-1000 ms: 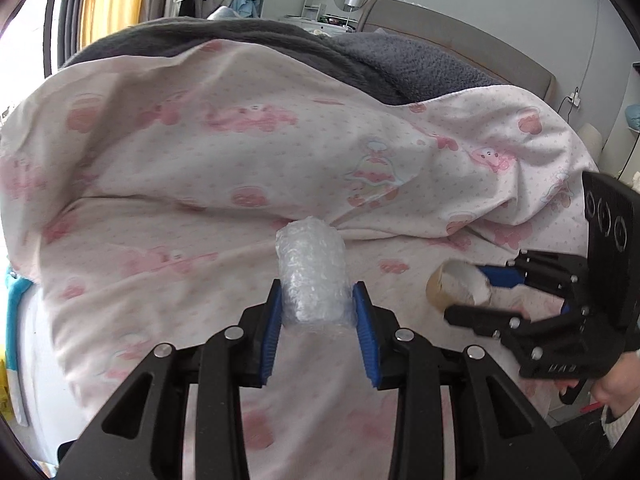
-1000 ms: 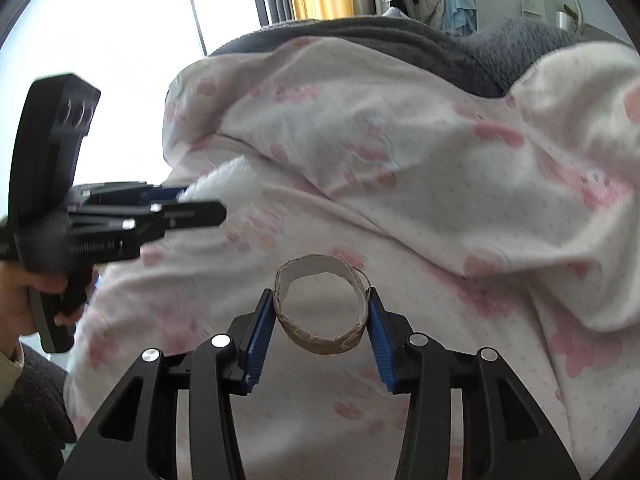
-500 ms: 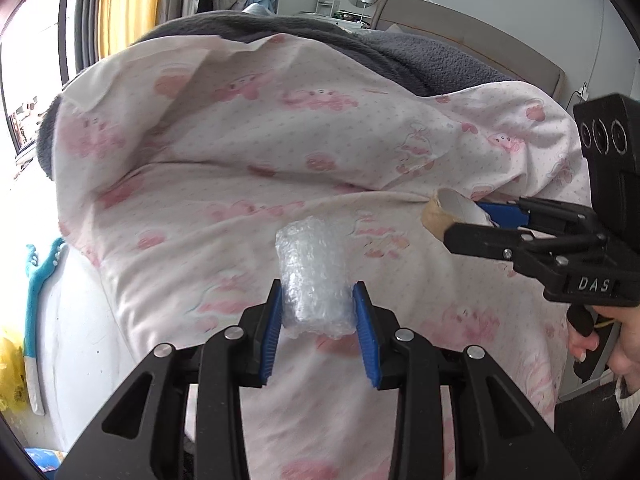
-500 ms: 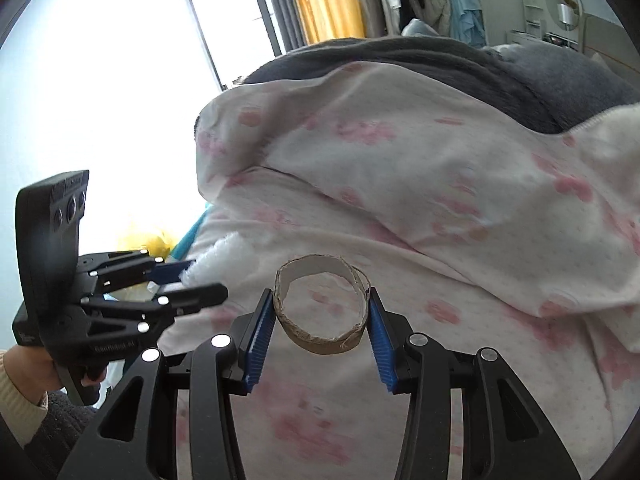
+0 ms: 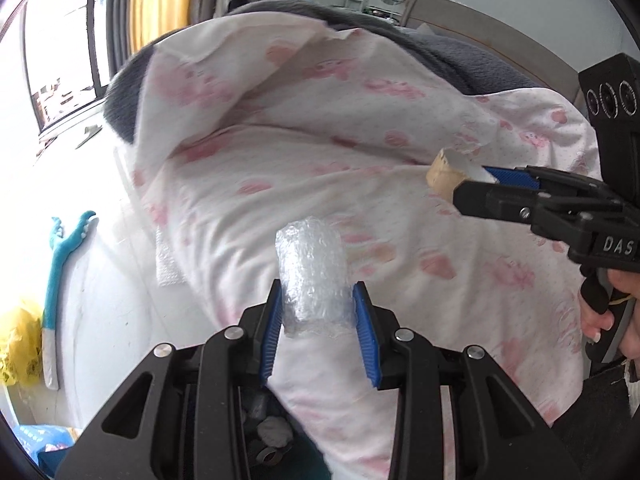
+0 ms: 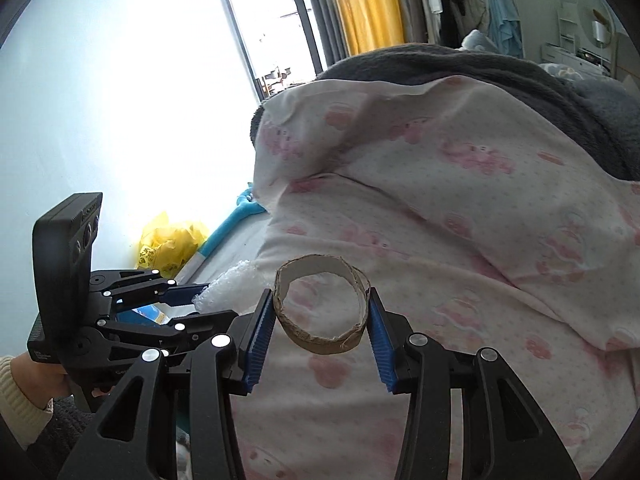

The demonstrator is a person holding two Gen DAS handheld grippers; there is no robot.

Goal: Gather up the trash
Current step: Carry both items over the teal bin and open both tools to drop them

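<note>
Gripping a wad of bubble wrap [image 5: 311, 276] between its blue fingers [image 5: 271, 332], the left gripper [image 5: 316, 330] holds it in the air above the pink-printed duvet [image 5: 360, 152] on the bed. The right gripper [image 6: 320, 334] has its fingers [image 6: 380, 344] clamped on either side of a cardboard tape ring [image 6: 320, 306], also lifted over the duvet. A yellow bag [image 6: 170, 246] lies on the floor beside the bed, near a teal strip [image 5: 60, 264].
</note>
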